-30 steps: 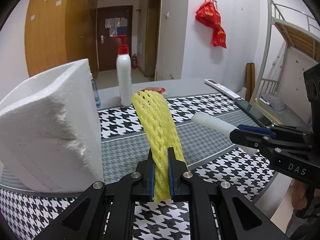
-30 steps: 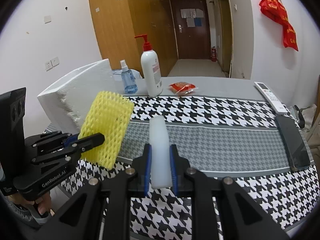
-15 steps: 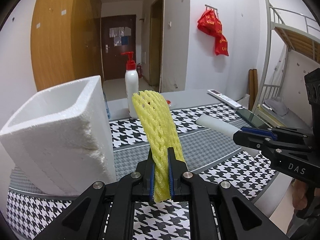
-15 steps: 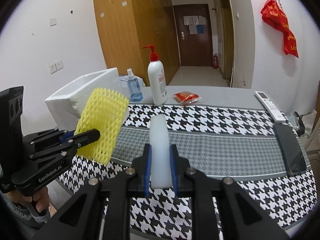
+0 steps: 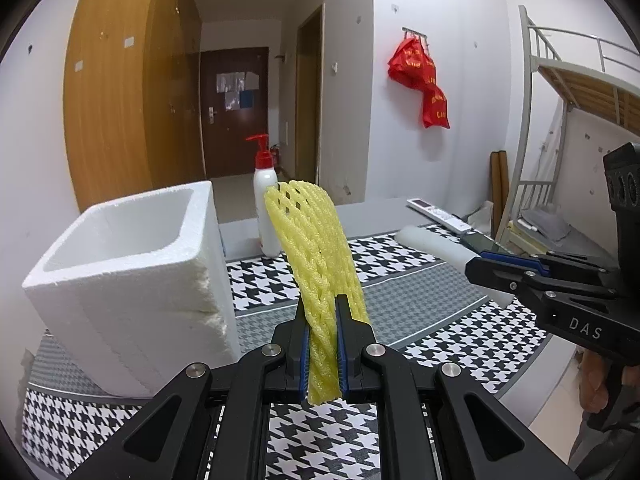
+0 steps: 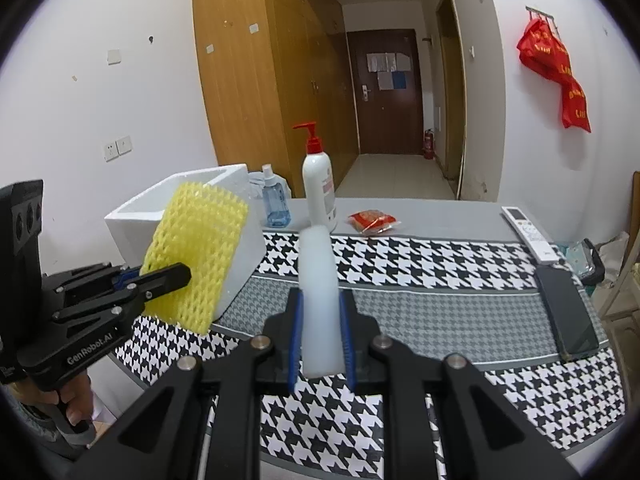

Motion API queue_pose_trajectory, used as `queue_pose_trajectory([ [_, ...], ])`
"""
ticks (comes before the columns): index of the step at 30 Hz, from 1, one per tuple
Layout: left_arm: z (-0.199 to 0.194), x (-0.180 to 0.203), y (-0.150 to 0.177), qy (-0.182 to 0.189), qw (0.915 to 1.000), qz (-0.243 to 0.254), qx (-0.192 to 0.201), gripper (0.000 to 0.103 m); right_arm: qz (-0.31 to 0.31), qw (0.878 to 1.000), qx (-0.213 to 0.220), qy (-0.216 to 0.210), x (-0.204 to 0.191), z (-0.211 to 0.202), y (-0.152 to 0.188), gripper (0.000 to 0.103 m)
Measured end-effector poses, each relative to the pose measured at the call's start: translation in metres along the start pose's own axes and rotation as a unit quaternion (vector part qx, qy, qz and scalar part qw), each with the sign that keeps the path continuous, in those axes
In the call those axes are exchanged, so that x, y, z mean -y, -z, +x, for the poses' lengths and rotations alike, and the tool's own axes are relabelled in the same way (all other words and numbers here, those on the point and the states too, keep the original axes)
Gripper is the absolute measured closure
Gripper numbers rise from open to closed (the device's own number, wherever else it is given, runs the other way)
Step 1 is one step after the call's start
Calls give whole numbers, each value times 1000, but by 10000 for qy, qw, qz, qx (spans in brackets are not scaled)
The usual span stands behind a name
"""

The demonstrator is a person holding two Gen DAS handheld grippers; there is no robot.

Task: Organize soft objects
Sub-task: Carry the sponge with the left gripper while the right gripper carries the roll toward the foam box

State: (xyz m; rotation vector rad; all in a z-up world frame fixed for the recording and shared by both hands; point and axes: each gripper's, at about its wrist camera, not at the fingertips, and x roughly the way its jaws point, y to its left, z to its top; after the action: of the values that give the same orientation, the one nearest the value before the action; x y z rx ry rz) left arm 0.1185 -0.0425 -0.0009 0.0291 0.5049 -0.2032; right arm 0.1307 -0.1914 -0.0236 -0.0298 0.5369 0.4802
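Raised higher, yellow foam net (image 5: 316,264) and white foam strip (image 6: 318,280) point forward.

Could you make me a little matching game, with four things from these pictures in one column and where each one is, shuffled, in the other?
Things:
1. yellow foam net
2. white foam piece
3. foam box
4. remote control

Places:
A. lying on the bare grey table top beyond the checked cloth
B. pinched in the left gripper
C. standing open-topped on the table, nothing seen inside
D. pinched in the right gripper

Pairs: 1-B, 2-D, 3-C, 4-A
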Motion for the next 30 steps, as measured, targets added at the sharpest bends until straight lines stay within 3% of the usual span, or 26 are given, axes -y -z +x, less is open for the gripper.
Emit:
queue_pose_trajectory([
  [7, -11, -2, 0, 119, 9999, -30, 35, 91, 61, 9999, 110, -13, -1, -8, 2, 82],
  [30, -39, -21, -9, -91, 9990, -108, 430, 91, -136, 9989, 397, -191, -27, -12, -16, 82],
])
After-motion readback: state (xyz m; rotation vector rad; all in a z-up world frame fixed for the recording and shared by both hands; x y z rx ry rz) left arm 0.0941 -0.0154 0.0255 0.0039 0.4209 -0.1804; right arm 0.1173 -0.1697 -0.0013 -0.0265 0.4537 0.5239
